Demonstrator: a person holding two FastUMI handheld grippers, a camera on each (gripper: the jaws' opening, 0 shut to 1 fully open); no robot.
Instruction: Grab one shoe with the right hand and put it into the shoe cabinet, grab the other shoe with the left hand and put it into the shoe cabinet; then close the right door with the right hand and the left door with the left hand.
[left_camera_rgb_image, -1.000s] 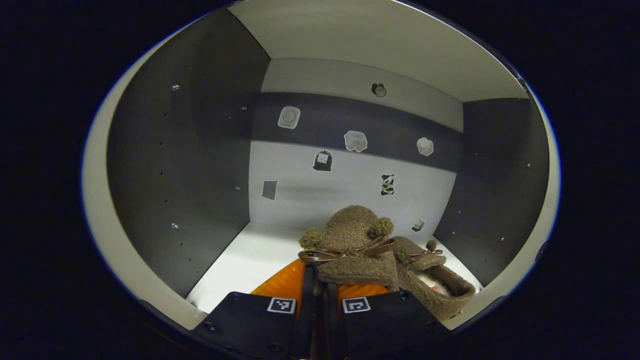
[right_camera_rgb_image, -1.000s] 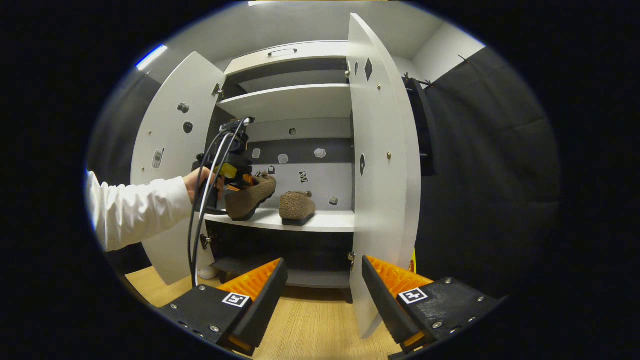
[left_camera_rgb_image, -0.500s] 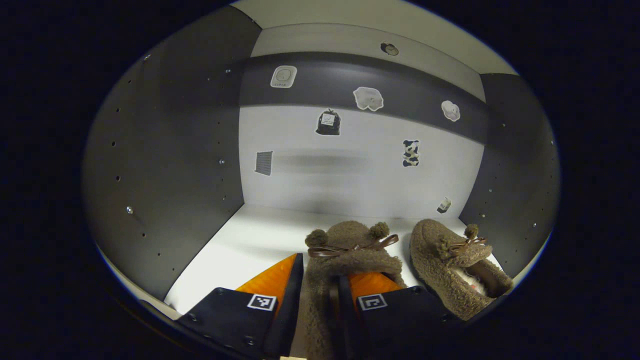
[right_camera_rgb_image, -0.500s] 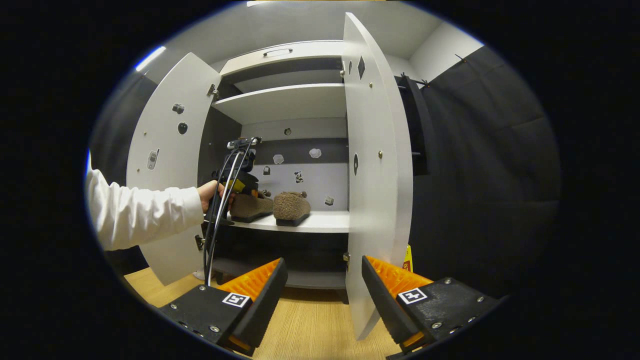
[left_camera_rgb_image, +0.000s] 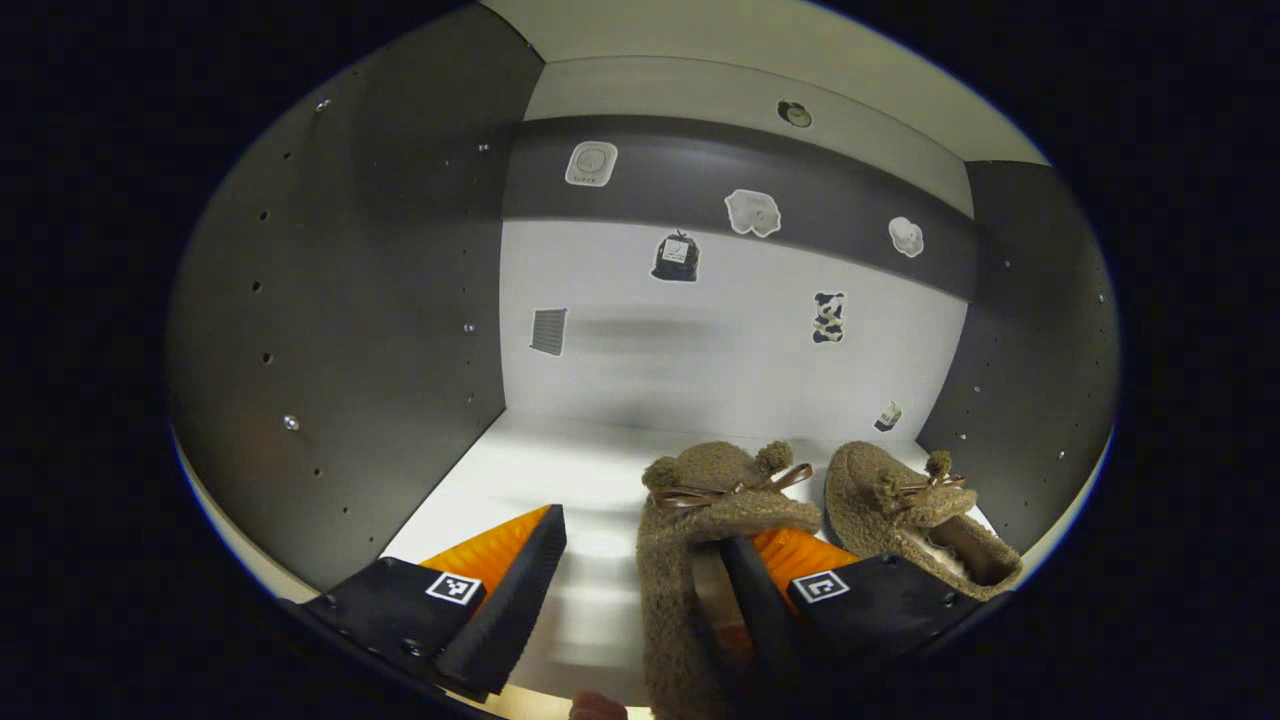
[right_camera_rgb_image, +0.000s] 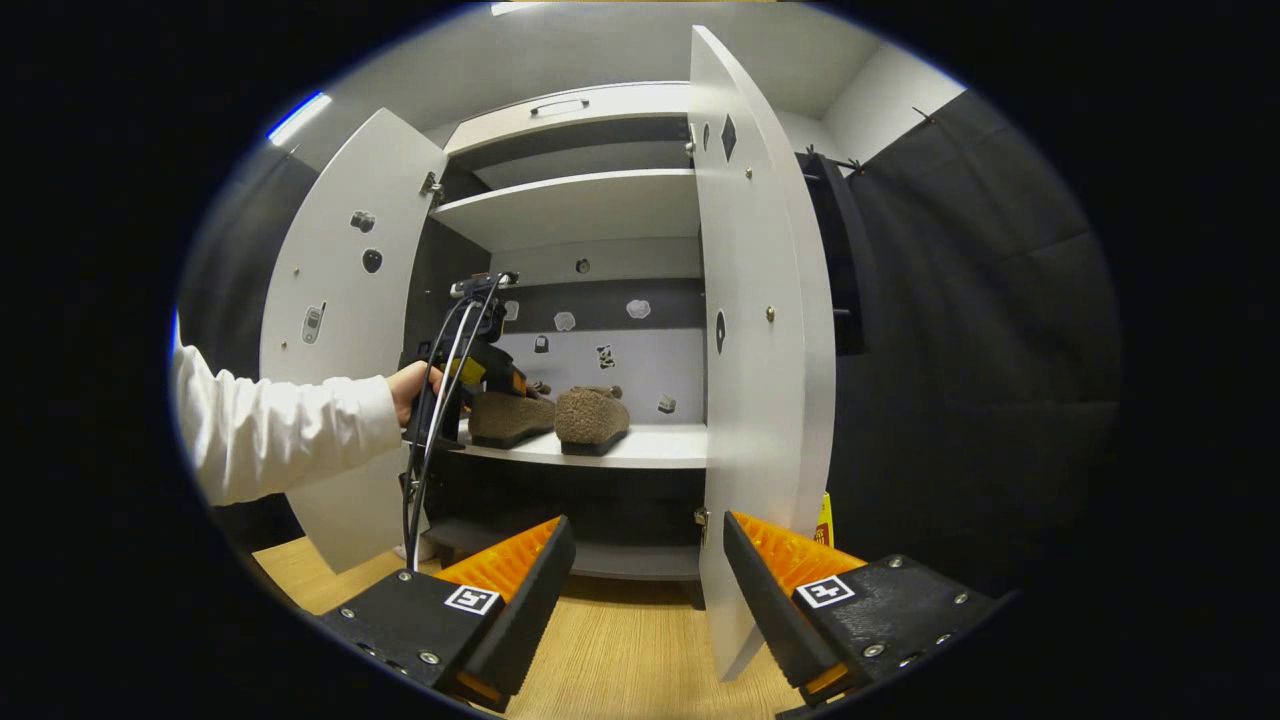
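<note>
My left gripper (left_camera_rgb_image: 640, 570) gapes, one finger inside the fleece slipper (left_camera_rgb_image: 690, 540). It looks light and floppy; I'd pinch its collar. My right gripper (right_camera_rgb_image: 648, 570) hangs wide, empty.

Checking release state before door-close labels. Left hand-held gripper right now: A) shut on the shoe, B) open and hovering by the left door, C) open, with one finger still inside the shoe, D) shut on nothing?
C: in the left gripper view the left hand-held gripper stands open, one finger inside the near shoe on the shelf, beside the other shoe.
</note>
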